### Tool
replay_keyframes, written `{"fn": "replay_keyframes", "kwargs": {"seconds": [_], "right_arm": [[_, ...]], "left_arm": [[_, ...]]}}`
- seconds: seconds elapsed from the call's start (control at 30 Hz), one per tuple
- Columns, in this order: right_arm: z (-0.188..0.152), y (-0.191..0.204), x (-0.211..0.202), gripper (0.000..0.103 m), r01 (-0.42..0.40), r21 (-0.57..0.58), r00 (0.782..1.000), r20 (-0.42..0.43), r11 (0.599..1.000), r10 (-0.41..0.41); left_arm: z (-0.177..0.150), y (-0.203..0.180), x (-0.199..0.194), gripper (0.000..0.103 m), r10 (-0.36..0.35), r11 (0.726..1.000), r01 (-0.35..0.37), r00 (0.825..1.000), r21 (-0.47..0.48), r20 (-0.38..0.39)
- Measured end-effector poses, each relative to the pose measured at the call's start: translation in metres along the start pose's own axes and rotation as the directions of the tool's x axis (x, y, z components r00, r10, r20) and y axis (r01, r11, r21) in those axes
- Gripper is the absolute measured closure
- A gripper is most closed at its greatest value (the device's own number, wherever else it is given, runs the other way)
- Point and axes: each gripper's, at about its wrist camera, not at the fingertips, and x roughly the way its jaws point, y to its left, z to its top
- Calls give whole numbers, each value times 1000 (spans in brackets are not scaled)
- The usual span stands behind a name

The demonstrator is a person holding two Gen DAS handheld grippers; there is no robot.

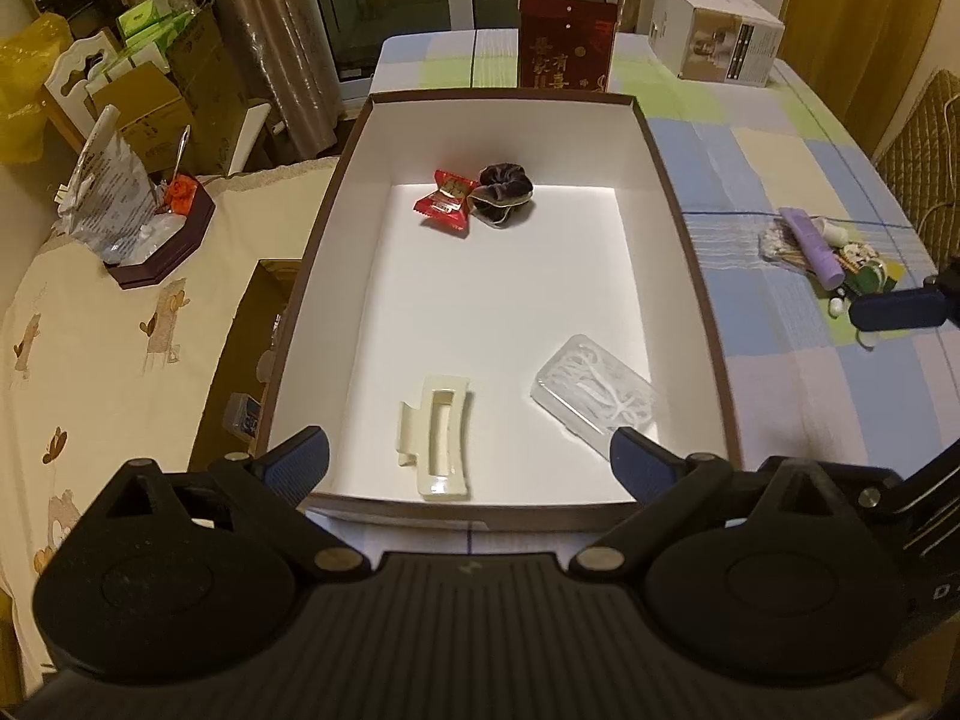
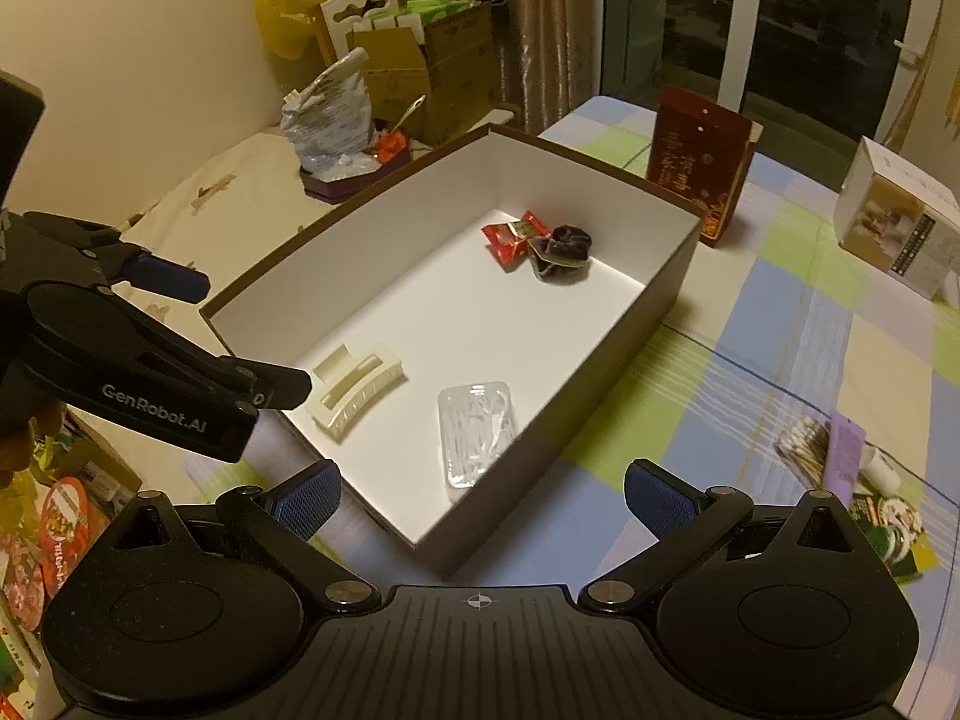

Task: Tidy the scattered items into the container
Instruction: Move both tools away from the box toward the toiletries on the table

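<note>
The box point(image 1: 690, 222) sits on the bench point(image 1: 798, 372) with its white floor already holding four things: a red candy packet point(image 1: 445, 199) touching a dark scrunchie point(image 1: 503, 192) at the far end, and a cream hair clip point(image 1: 436, 445) and a clear plastic case point(image 1: 594, 391) well apart from each other at the near end. The rest of the scattered things lie in a small pile point(image 1: 822, 252) on the checked cloth to the right of the box: a purple tube point(image 1: 811, 247), a bundle of thin sticks in a wrapper, and some small white and green bits I cannot make out.

The left hand-held gripper point(image 1: 469, 459) hangs over the near edge of the box with its fingers spread wide and nothing between them. The right hand-held gripper point(image 2: 483, 504) is likewise spread and empty, held over the near corner of the box, with the pile off to its right.

My guess is the pile comes next, and that is where trouble lies. The things there overlap, so a grab at the tube could drag the stick bundle along or knock the small white pieces, which look round enough to roll toward the bench edge. The tube looks smooth and could squirt out of a squeeze taken near its end. The two grippers are also close together at this corner, so a swing across could clip one on the other, or catch the box wall and shove the whole box.
</note>
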Motion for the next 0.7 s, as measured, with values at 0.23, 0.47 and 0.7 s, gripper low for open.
{"fn": "replay_keyframes", "kwargs": {"seconds": [0.23,0.47,0.7], "right_arm": [[-14,-6,-16,0,12,16,1000,8,1000,-12],[-27,-12,-34,0,27,38,999,22,999,-28],[-36,-19,-51,0,41,58,998,41,997,-44]], "left_arm": [[-8,-16,-13,4,9,1000,-8,1000,-4,10],[-15,-33,-26,4,1,1000,-1,1000,-5,22],[-20,-48,-40,4,3,1000,-3,999,1,40]]}}
